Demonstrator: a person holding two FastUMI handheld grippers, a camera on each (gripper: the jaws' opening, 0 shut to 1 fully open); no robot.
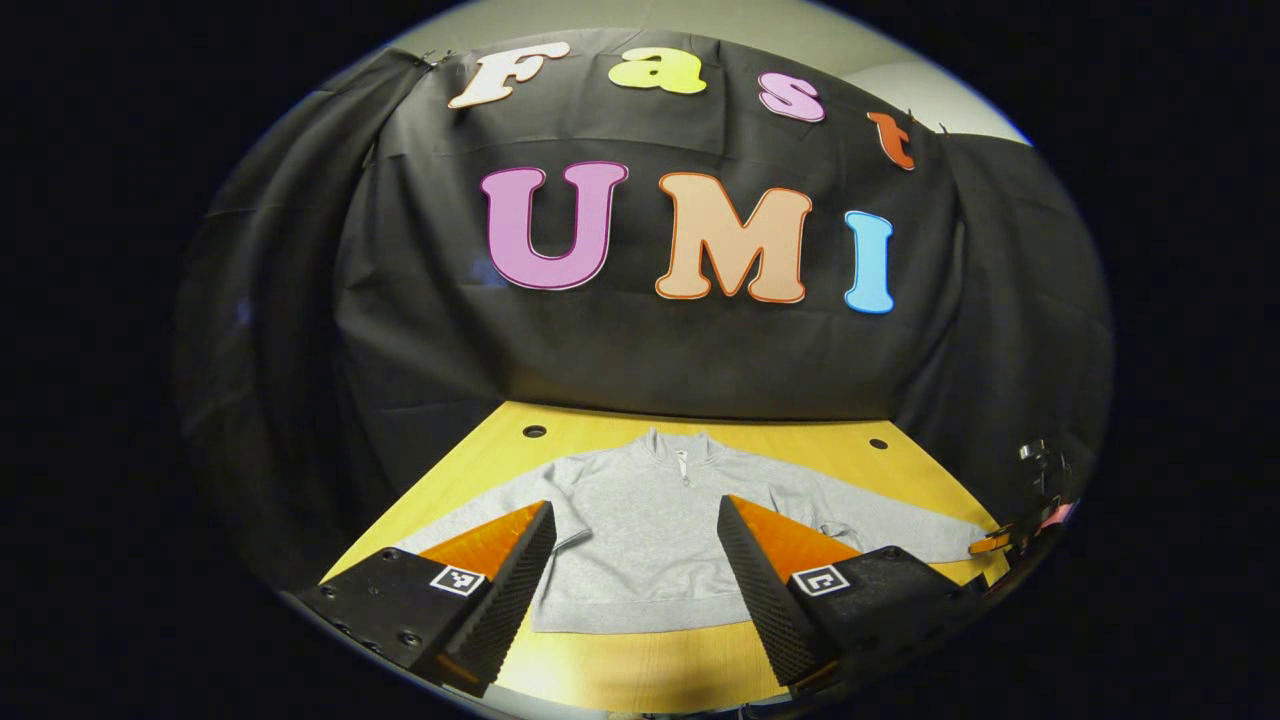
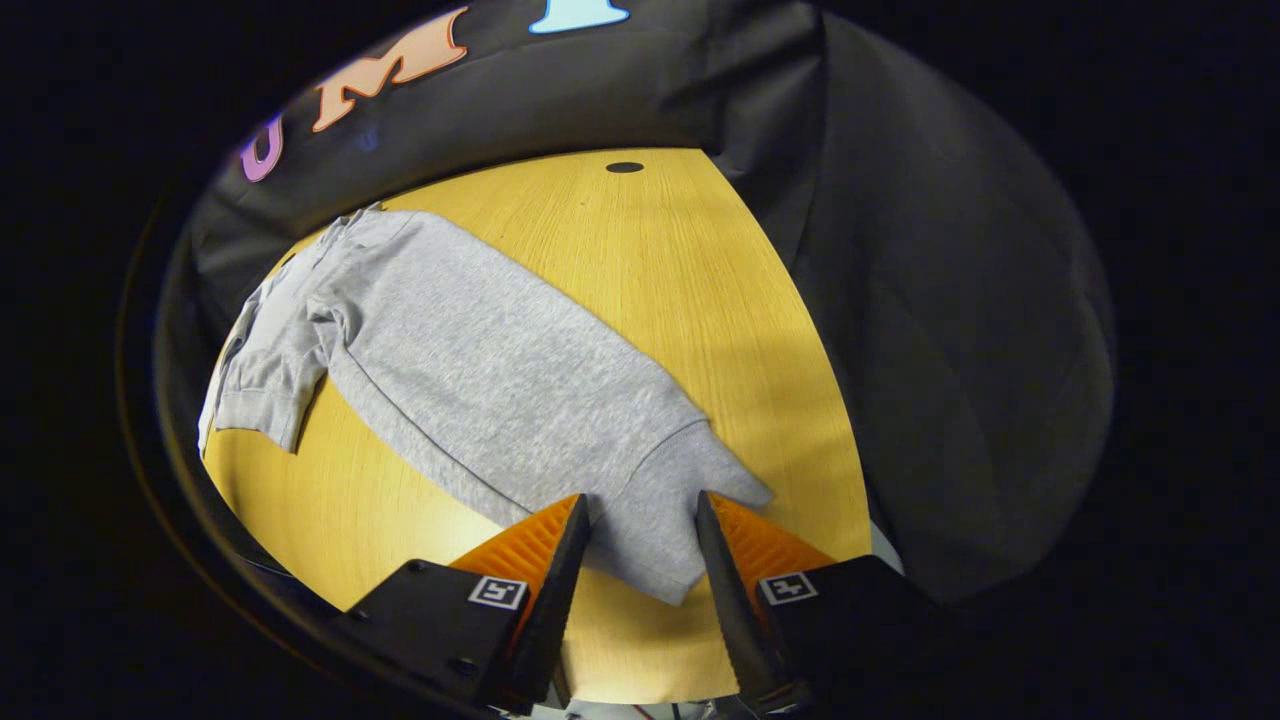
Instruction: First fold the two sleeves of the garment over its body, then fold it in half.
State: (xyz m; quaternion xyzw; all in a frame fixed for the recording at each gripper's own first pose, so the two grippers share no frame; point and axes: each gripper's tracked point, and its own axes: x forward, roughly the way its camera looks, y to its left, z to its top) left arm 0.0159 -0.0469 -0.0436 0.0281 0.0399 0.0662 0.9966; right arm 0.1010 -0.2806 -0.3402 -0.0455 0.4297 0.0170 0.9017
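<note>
Grey garment (image 1: pixel 640 530) lies flat on the yellow wooden surface (image 1: pixel 640 670), both sleeves spread out to the sides, collar toward the black cloth wall (image 1: pixel 620 350). The left tool (image 1: pixel 636 560) hangs wide open above the garment's hem, holding nothing. The right tool (image 2: pixel 640 555) is open too, its fingers either side of the cuff (image 2: pixel 680 520) of one sleeve (image 2: pixel 500 390); contact cannot be told.
</note>
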